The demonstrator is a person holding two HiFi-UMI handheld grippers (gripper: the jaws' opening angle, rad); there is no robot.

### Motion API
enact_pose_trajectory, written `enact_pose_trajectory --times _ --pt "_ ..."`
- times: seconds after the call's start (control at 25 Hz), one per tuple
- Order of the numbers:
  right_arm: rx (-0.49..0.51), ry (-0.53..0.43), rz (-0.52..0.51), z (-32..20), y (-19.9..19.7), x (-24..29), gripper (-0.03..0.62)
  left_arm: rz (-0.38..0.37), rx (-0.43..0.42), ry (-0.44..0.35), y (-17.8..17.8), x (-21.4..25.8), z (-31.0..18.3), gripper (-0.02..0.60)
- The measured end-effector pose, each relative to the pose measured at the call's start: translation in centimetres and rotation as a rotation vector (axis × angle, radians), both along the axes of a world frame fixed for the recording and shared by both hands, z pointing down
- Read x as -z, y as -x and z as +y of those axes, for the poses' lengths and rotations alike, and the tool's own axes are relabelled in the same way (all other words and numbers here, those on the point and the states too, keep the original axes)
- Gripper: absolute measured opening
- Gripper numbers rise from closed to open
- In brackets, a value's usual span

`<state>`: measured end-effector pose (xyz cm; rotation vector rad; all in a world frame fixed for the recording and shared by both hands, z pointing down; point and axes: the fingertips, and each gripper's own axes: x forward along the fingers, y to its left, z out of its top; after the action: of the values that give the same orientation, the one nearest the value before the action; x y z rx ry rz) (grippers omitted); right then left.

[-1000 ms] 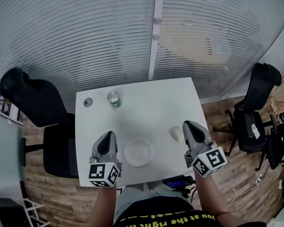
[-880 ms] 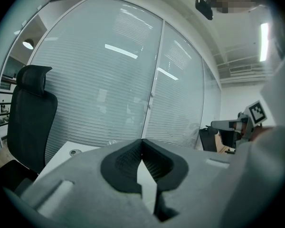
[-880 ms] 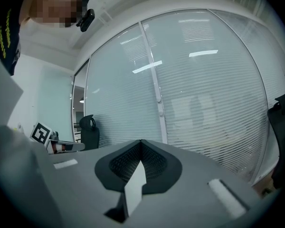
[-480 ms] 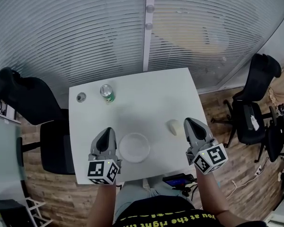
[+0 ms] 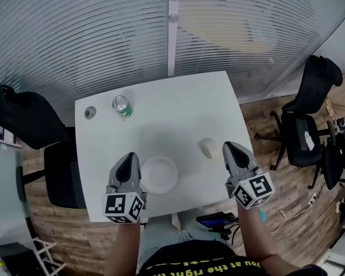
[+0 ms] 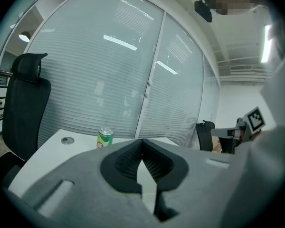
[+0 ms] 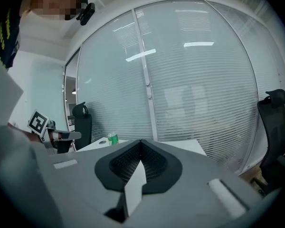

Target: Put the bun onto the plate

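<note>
I am reading the right gripper first. Its jaws are pressing tip to tip, fully closed, and they are clamping nothing. In the head view the right gripper is hovering over the table's near right edge without touching anything that I can make out. The bun is lying on the tabletop just to the left of its tips and apart from them.

The left gripper is showing the same thing. Its jaws are meeting at the tips, and only bare tabletop is showing through the cut-out behind them. From above, the left gripper is hanging over the near left part of the table. The plate is sitting just to its right, between the two grippers, and it is holding nothing.

Looking further out from the left gripper, a green can is standing upright well ahead of it, near the far edge. A small round disc is lying ahead and to the left, beside the can. A black chair is standing beyond the table to the left.
</note>
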<state>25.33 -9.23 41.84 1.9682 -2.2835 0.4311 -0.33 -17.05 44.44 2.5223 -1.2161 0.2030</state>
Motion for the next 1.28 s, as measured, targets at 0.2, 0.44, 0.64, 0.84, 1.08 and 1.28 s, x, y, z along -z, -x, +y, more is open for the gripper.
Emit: enact_pose_trajectory --times 0.2,0.44,0.64,0.84,1.08,1.28 --pt "-0.009 0.032 -0.002 -0.1 -0.5 -2.2 0.011 -0.011 -0.002 0.022 -0.3 -1.3 -0.2 0.000" --pt "-0.001 0.087 -0.009 -0.6 -0.8 -5.6 0.040 -0.026 -0.008 0.037 -0.4 -2.5 -0.6 0.000" --pt "-0.002 0.140 -0.006 -0.9 -1.1 -8.7 0.085 -0.037 -0.018 0.058 -0.6 -3.5 -0.5 0.000" --pt "0.002 0.202 -0.012 -1.3 -1.4 -11.8 0.131 -0.040 -0.027 0.072 -1.0 -4.3 -0.7 0.000" --pt "0.006 0.266 0.005 -1.4 -1.2 -14.4 0.194 -0.048 -0.044 0.080 -1.2 -4.7 -0.6 0.000" --pt "0.010 0.317 0.039 -1.3 -1.4 -16.3 0.258 -0.057 -0.041 0.087 -1.1 -5.1 -0.4 0.000"
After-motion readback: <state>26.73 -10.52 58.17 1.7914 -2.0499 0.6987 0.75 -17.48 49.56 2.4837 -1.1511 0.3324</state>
